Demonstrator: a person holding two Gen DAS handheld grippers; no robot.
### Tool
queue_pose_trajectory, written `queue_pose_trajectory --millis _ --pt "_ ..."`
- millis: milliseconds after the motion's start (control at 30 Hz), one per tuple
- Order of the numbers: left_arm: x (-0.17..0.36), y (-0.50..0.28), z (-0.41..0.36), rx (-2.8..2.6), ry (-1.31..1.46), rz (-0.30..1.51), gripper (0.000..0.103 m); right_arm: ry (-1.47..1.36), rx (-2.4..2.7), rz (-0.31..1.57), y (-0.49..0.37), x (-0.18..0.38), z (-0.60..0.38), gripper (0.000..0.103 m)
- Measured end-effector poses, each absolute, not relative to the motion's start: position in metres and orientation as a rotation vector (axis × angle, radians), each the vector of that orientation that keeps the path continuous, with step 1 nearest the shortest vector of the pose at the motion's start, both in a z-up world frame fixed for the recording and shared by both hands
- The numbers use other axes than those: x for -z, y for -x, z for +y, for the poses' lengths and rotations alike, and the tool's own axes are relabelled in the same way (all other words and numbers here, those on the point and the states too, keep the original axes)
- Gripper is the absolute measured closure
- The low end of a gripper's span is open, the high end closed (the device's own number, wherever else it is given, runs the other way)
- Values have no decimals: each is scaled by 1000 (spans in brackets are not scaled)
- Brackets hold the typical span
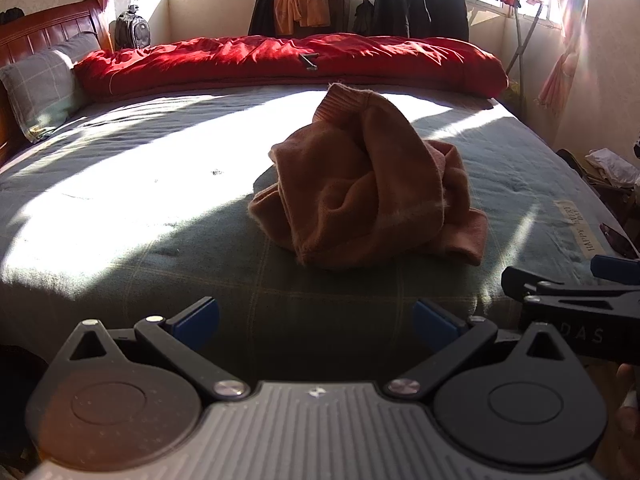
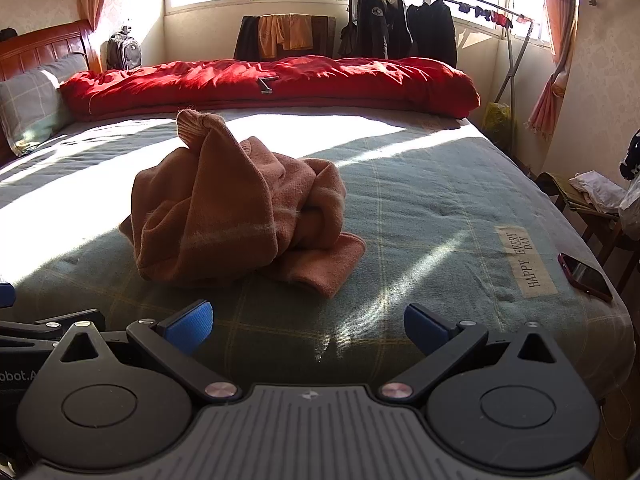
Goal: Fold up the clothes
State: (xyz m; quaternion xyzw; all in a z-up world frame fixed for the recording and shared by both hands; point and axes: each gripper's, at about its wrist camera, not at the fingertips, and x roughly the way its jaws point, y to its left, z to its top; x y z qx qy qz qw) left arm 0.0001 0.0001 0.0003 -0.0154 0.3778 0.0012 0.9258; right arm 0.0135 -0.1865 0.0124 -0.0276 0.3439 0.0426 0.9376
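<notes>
The orange knitted garment [image 1: 368, 184] lies crumpled in a heap on the bed [image 1: 160, 208], not flat and not folded, with a ribbed cuff or hem poking up at its top and a loose end trailing toward the lower right of the heap. In the left wrist view the heap sits just right of the frame's centre, straight ahead of the left tool [image 1: 316, 320], whose blue-padded jaws stand wide apart with nothing between them. In the right wrist view the same heap [image 2: 240, 212] sits left of centre, so it lies ahead and off to the left of the right tool [image 2: 308, 324], which is likewise spread open and empty. The two tools are side by side at the near edge of the bed, both well short of the cloth; the right one shows at the right edge of the left view. The heap has no clear long axis; it rises more than it spreads. Judging by this, the left tool has the straighter line to it, while the trailing end lies nearer the right tool's side.
</notes>
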Motion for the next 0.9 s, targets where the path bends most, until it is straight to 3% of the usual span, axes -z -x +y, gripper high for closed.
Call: queue_pose_trajectory --millis 900 --pt "5 -7 2 4 50 793 0 54 -85 714 -22 -10 -185 0"
